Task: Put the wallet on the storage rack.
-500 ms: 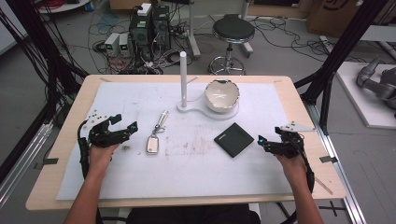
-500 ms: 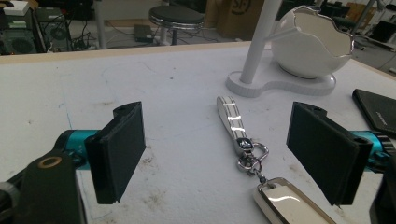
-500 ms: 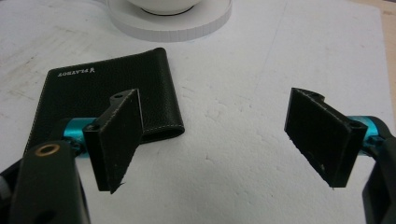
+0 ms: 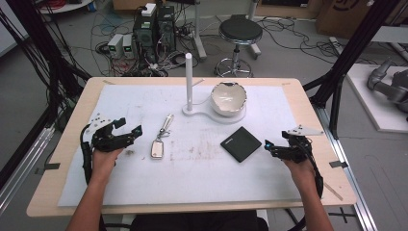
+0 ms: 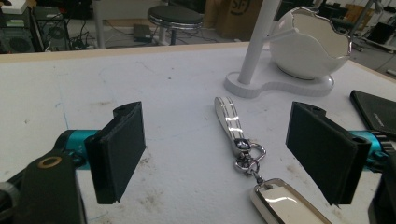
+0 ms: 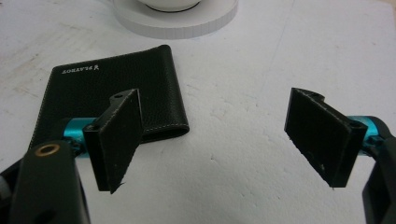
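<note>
Both jaws stand wide and empty. Between the left gripper's (image 4: 126,133) jaws, just ahead, lies the key fob (image 5: 285,203), its strap (image 5: 228,119) running away along the jaws' line toward the stand (image 4: 211,114); this hand is nearer it. Ahead and left of the right gripper's (image 4: 274,147) jaws lies the wallet (image 6: 112,93), flat, well apart from the fob. White, scuffed mat (image 4: 192,168); beyond the table, a stool (image 4: 239,32) and cables.

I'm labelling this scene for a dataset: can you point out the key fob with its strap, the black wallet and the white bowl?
Silver key fob with striped strap (image 4: 157,148): high view, fob body.
Black leather wallet (image 4: 241,144): high view, cover centre.
White jagged-rimmed ceramic bowl (image 4: 229,98): high view, inside surface.
</note>
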`<move>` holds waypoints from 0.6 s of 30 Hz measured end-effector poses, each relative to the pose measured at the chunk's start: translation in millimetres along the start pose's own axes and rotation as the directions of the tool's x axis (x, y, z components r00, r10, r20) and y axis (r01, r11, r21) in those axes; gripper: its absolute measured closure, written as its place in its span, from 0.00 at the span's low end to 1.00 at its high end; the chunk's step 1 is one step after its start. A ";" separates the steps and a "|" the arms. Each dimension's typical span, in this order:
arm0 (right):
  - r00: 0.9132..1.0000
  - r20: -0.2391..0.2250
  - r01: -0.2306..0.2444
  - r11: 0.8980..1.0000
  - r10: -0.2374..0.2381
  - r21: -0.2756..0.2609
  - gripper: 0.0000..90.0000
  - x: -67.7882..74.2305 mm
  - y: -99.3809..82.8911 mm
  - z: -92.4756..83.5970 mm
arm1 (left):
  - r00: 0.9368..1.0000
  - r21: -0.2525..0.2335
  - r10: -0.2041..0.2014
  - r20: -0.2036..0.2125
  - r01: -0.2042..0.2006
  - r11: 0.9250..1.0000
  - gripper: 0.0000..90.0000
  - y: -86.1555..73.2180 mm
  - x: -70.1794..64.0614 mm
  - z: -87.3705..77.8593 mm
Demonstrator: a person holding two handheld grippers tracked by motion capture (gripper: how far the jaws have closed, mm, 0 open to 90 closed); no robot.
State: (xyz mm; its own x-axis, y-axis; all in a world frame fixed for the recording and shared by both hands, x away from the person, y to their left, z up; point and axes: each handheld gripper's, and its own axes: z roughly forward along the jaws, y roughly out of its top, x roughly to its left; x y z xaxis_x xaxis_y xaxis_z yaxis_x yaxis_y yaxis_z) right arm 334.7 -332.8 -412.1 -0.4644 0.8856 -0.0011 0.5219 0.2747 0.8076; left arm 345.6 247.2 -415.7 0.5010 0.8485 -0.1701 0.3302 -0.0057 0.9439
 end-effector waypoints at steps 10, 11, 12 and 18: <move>0.999 -0.033 -0.006 1.000 0.006 0.007 0.22 4.9 5.1 7.6 | 1.000 -0.009 -0.011 0.004 0.011 1.000 0.22 0.8 -1.6 -1.8; 0.999 -0.036 -0.007 1.000 0.008 0.010 0.22 5.3 5.6 9.2 | 1.000 -0.009 -0.010 0.003 0.010 1.000 0.22 1.2 -2.1 -2.2; 0.999 -0.042 -0.004 1.000 0.005 0.017 0.22 6.1 6.2 12.0 | 1.000 -0.011 -0.010 0.003 0.010 1.000 0.22 1.4 -2.6 -2.0; 0.998 -0.067 0.017 0.999 -0.014 0.046 0.28 7.9 8.5 23.0 | 1.000 0.004 0.013 0.013 -0.013 1.000 0.22 0.8 -7.5 1.1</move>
State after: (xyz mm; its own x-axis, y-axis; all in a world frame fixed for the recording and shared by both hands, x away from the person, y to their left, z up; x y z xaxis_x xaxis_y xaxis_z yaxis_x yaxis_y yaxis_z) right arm 351.9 -314.9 -418.8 -0.5188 0.8545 0.0268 0.5460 0.3070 0.7795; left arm 342.9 240.3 -414.0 0.5159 0.8412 -0.1618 0.3268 -0.0187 0.9449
